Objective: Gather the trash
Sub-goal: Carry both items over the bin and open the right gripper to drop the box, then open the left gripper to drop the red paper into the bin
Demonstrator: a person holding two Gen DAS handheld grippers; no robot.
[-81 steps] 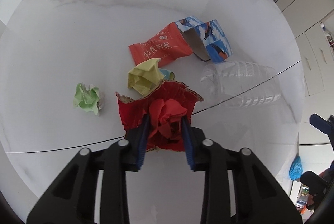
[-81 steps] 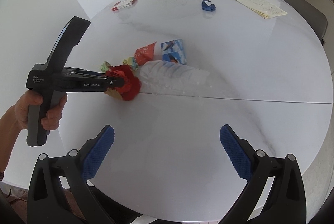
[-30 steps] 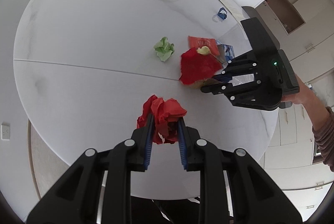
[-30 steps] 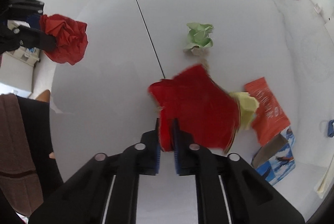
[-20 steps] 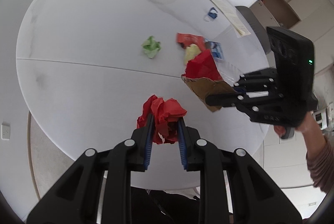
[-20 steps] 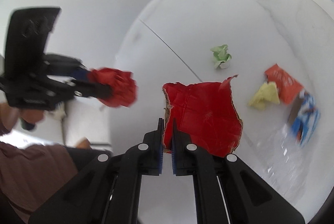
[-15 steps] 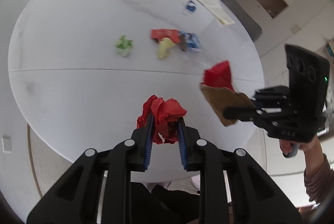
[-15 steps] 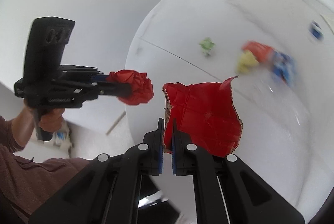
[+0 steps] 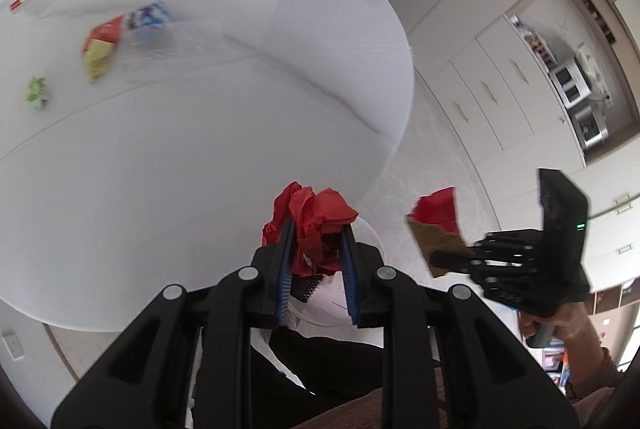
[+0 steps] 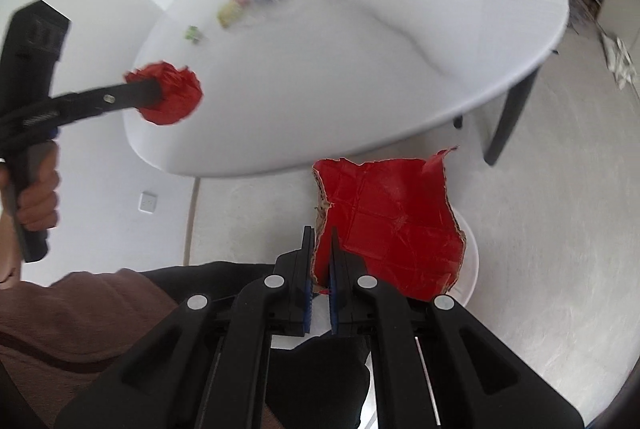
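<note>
Our left gripper clamps a crumpled red paper ball; our right gripper pinches torn red-faced cardboard, both above the white bin beside the table.

Each tool is showing matte black linked arms with silver round screws and blue ribbed finger pads, one housing glowing a small green light, while the person is wearing a brown sleeve.
</note>
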